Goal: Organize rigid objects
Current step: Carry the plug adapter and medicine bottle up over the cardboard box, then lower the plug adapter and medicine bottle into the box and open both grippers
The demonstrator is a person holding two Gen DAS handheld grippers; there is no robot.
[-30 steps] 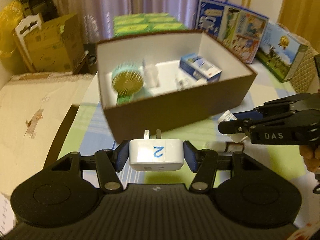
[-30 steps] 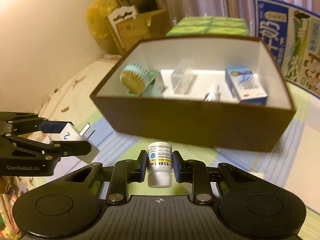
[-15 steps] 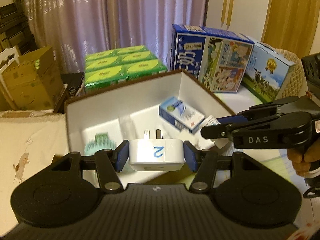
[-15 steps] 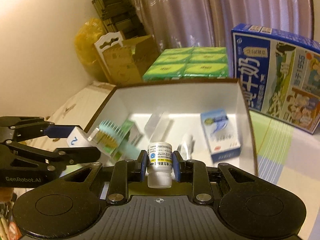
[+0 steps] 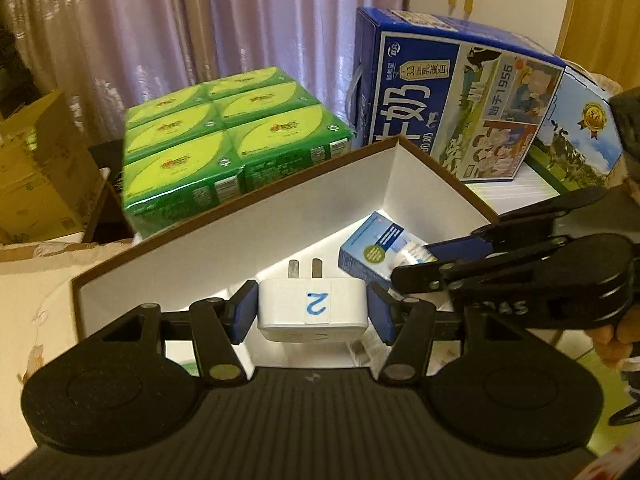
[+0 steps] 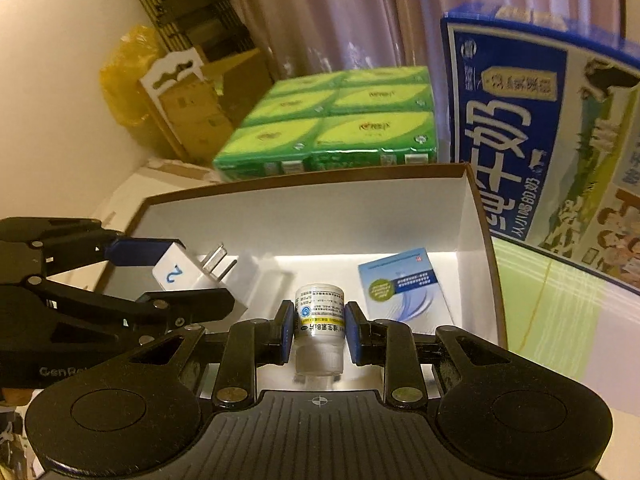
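Left wrist view showed your left gripper (image 5: 312, 306) clamped on the white plug adapter (image 5: 312, 308) marked "2", held over the brown box (image 5: 240, 216). Your right gripper (image 6: 318, 330) pinched a small white pill bottle (image 6: 319, 326) above that box, just beside the blue medicine carton (image 6: 404, 284) lying on its floor.

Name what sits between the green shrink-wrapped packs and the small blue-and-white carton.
The brown box's white far wall stands between the green packs and the small carton; the right wrist view shows it.
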